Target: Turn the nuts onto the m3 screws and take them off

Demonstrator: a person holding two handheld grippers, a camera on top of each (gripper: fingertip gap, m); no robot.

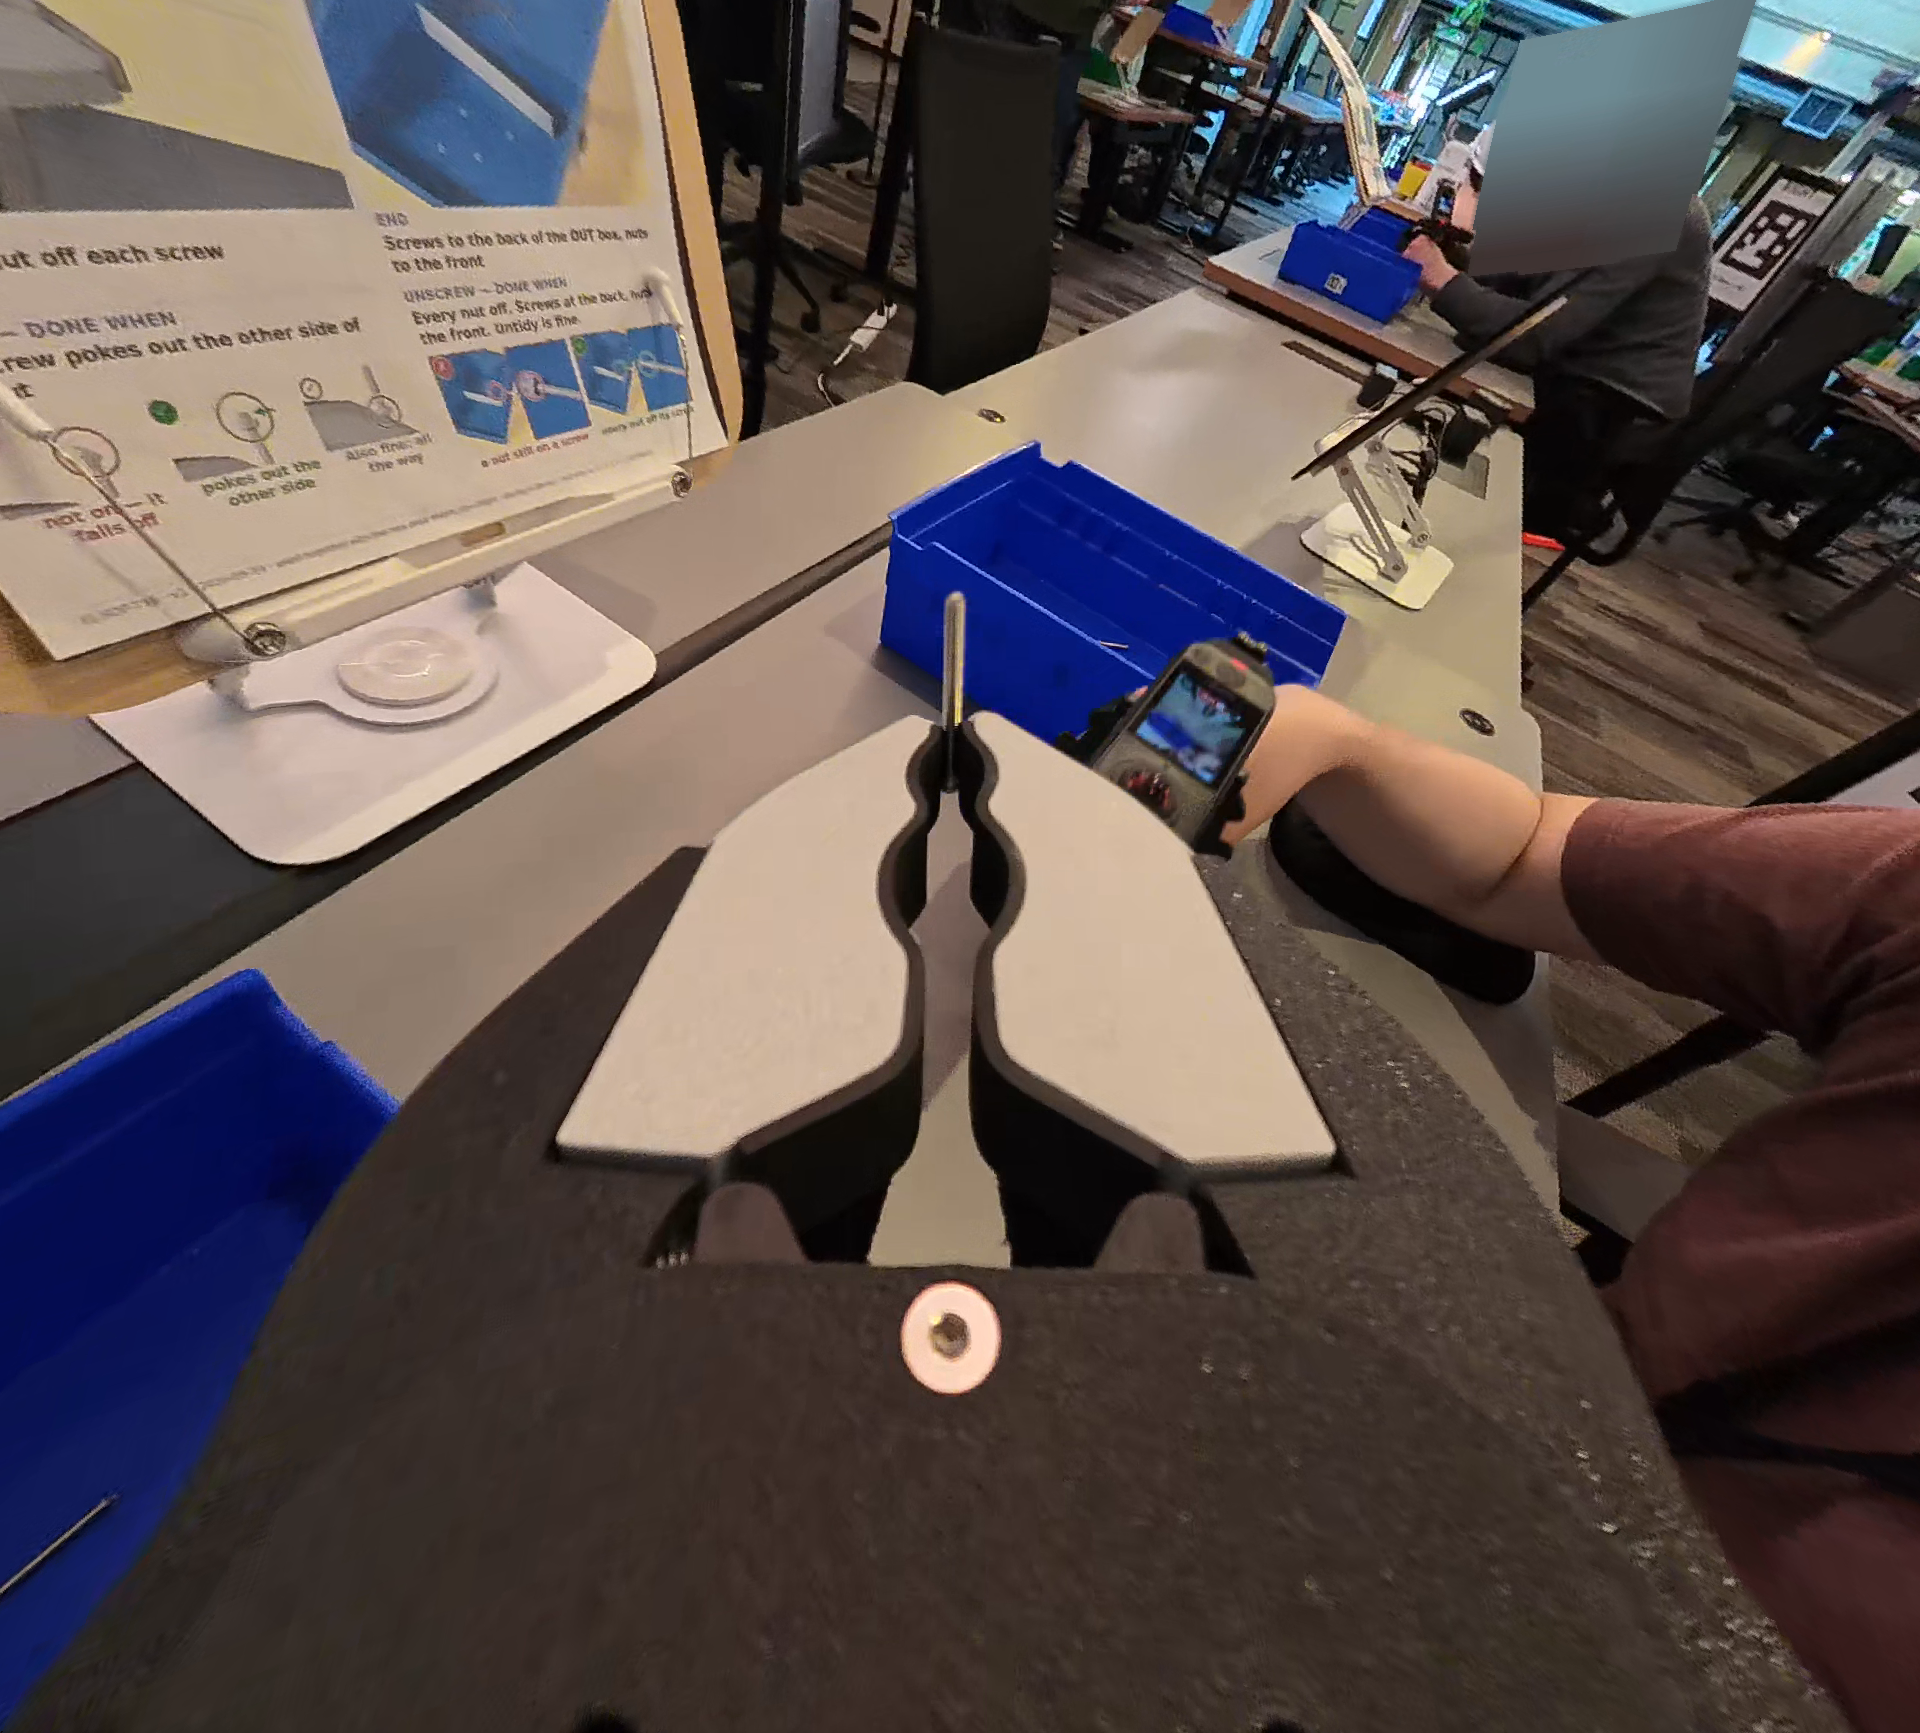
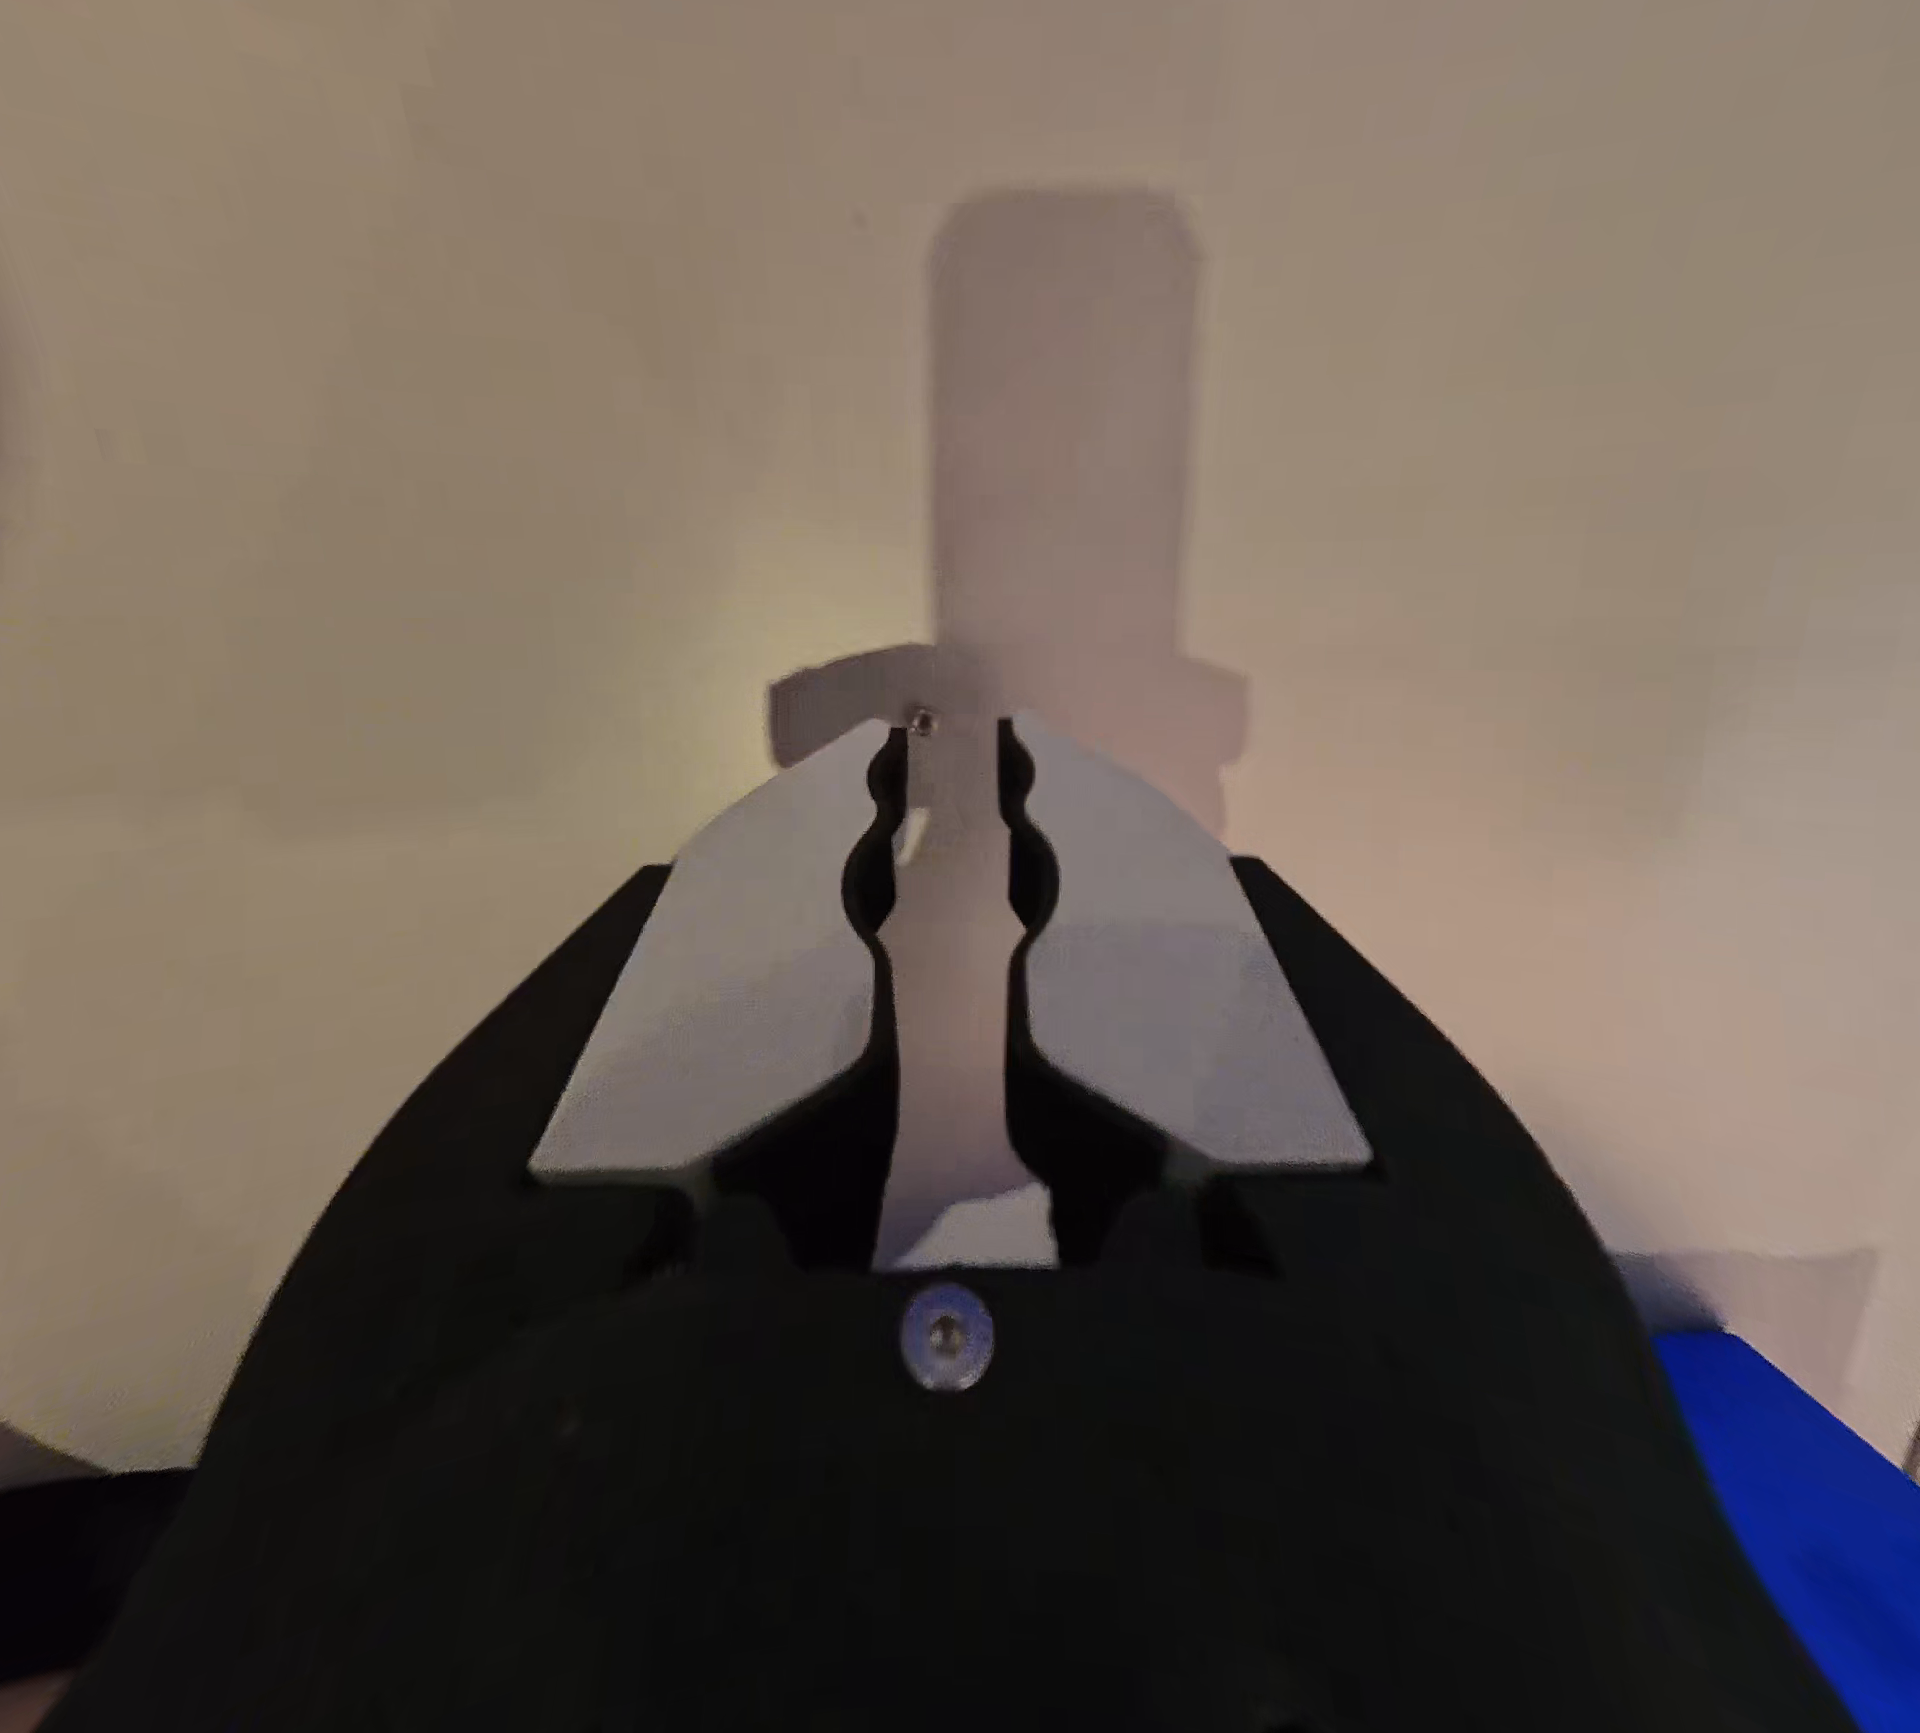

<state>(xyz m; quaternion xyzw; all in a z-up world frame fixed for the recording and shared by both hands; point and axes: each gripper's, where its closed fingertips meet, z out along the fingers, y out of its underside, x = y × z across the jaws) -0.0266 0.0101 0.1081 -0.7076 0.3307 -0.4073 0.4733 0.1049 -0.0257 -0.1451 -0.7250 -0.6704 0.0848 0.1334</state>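
Your left tool (image 1: 951, 753) pinches a screw (image 1: 953, 655), shaft upright. Your right tool (image 2: 951, 727), jaws spread, has a small nut (image 2: 922, 721) by its left fingertip.

Ahead of my left fingers (image 1: 871, 810) I see bare grey counter (image 1: 665, 800) running up to the open blue plastic bin (image 1: 1101, 582). The white-based document stand (image 1: 416, 696) blocks the far left, a second blue bin (image 1: 156, 1216) crowds the near left, and my right forearm (image 1: 1403, 800) lies across the right side. Through the right camera, a pale surface (image 2: 416, 333) fills everything ahead.
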